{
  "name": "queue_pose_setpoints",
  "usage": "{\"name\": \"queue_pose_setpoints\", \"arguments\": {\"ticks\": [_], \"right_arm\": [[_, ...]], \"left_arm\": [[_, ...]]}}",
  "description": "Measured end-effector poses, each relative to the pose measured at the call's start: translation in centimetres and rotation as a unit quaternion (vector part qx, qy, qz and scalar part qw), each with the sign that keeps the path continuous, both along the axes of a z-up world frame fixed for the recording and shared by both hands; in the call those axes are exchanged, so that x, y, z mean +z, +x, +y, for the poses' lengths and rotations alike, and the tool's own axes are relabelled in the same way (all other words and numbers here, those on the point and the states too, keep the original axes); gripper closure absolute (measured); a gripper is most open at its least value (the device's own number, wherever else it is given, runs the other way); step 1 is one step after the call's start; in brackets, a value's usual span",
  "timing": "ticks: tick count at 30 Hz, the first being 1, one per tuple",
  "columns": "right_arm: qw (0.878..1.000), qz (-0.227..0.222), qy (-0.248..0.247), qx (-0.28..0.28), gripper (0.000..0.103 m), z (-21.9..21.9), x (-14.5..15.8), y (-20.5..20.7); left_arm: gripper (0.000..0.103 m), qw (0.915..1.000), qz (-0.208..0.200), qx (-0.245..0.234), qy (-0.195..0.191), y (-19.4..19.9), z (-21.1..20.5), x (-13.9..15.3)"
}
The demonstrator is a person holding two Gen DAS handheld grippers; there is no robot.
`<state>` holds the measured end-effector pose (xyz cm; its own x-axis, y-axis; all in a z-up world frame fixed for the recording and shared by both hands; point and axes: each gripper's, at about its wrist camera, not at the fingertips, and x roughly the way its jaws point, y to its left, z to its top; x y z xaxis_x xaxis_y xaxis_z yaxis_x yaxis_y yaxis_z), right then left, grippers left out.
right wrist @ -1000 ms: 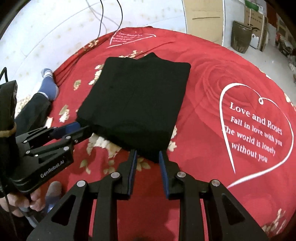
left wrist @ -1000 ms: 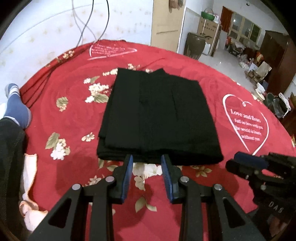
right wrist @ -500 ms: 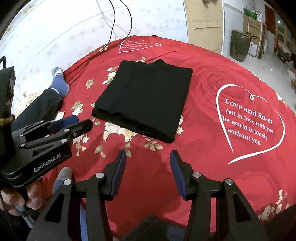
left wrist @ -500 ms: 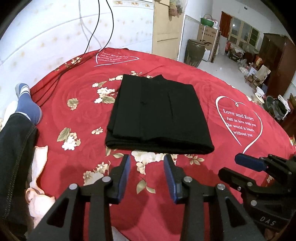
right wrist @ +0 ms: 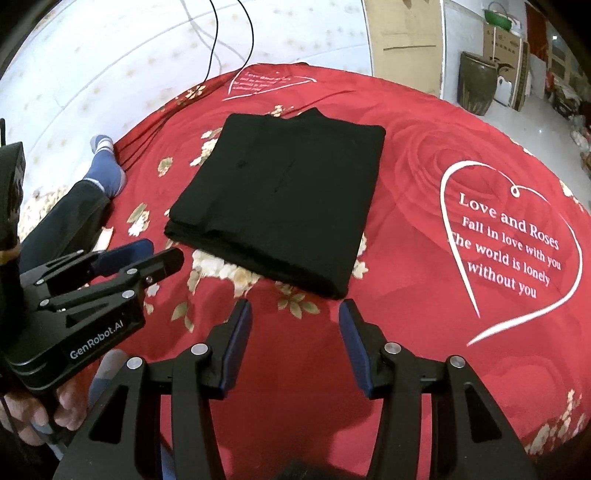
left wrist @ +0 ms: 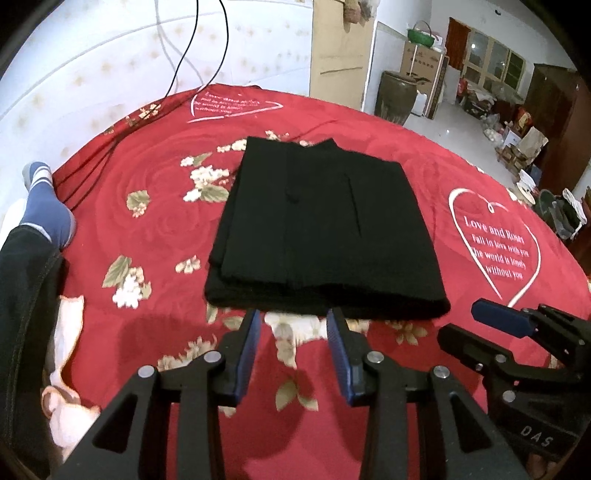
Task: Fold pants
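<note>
Black folded pants (left wrist: pixel 321 229) lie flat, long axis running away from both empty, parted grippers (left wrist: pixel 293 325) (right wrist: pixel 295 314)

It was a lived-in home, likely a rural house. A red bedspread (left wrist: pixel 122 177) printed with roses, flowers and white hearts lay spread out beside a pale quilted surface (left wrist: pixel 92 74). Beyond it the room opened onto a tiled floor (left wrist: pixel 454 122) with a big dark earthenware jar (left wrist: pixel 397 96), cardboard boxes (left wrist: pixel 424 70), a green basket (left wrist: pixel 421 34) on top, a dark wooden cupboard (left wrist: pixel 554 122) and household clutter along the wall.
</note>
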<state>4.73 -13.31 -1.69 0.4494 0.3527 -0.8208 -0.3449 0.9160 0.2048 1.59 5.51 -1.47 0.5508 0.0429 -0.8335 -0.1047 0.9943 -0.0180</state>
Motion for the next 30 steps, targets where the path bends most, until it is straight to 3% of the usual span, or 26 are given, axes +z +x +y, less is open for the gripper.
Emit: {"name": "queue_pose_setpoints", "arguments": {"ticks": [7, 11, 17, 23, 24, 25, 30], "right_arm": [[1.000, -0.014, -0.003, -0.010, 0.054, 0.1, -0.2, 2.5], [0.997, 0.062, -0.036, 0.006, 0.054, 0.8, -3.6, 4.0], [0.998, 0.051, 0.011, -0.017, 0.054, -1.2, -2.4, 3.7], [0.997, 0.045, 0.055, -0.025, 0.054, -2.2, -1.0, 3.5], [0.996, 0.046, 0.063, -0.032, 0.054, -2.6, -1.0, 4.0], [0.996, 0.047, 0.070, -0.038, 0.054, -2.8, -1.0, 4.6], [0.992, 0.065, 0.091, -0.050, 0.054, -3.7, -1.9, 7.0]], "left_arm": [[0.063, 0.9997, 0.001, 0.020, -0.017, 2.0, 1.0, -0.3], [0.063, 0.9989, 0.006, 0.044, -0.019, 2.1, 2.2, -0.7], [0.063, 0.9963, 0.006, 0.075, -0.043, 1.9, 4.0, -0.7], [0.063, 0.9980, -0.013, 0.058, -0.023, 2.8, 3.6, 0.7], [0.062, 0.9977, -0.015, 0.061, -0.026, 3.3, 4.1, 0.8], [0.053, 0.9976, -0.012, 0.059, -0.035, 3.9, 4.6, 0.6], [0.052, 0.9959, 0.010, 0.080, -0.042, 5.0, 5.8, -1.3]]}}
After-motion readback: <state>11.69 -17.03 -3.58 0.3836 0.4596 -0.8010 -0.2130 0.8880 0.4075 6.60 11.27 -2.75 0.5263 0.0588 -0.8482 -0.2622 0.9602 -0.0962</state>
